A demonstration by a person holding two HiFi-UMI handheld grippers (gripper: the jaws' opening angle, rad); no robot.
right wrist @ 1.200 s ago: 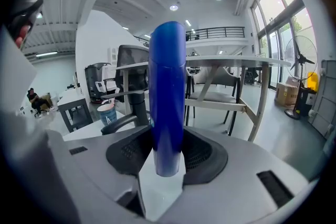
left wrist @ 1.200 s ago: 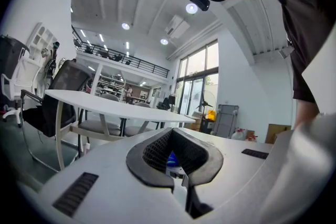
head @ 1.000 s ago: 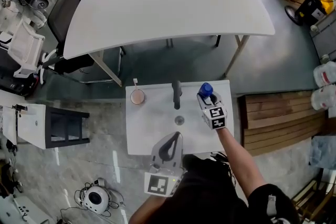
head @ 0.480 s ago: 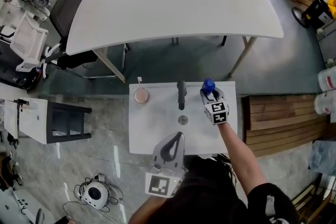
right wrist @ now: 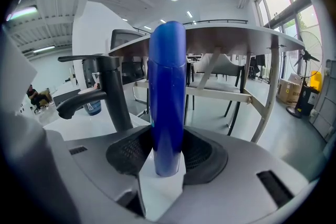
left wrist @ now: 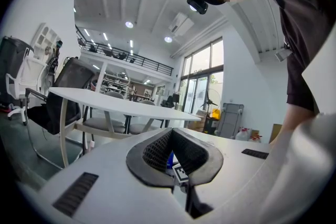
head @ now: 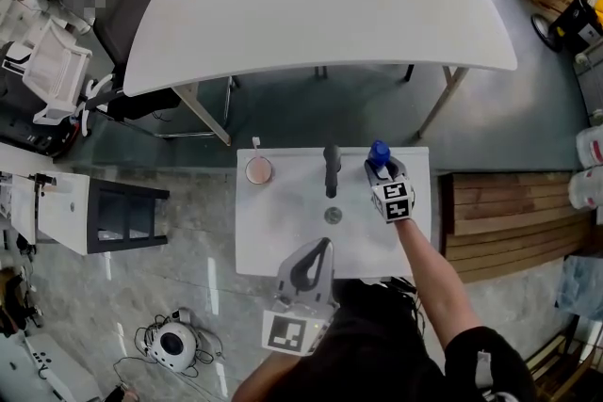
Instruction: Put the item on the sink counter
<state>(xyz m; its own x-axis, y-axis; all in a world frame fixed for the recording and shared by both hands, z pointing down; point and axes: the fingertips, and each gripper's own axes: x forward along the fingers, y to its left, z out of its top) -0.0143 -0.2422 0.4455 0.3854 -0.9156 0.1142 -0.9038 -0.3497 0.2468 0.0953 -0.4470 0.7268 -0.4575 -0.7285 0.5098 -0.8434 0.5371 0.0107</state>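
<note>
Head view: the right hand-held gripper (head: 381, 171) grips an upright blue bottle (head: 378, 151) at the white bench's (head: 283, 231) far right corner, beside the black faucet (head: 331, 169).

Left gripper view: the left hand-held gripper (left wrist: 176, 182) has its jaws together, holding nothing.

Right gripper view: both pads press the bottle's sides.

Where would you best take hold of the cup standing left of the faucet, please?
Grip the cup across its round side wall, coming level from the near edge of the counter with the empty left tongs. It stands upright, and a thin stick pokes above its far rim, so a top-down grab would probably foul.
</note>
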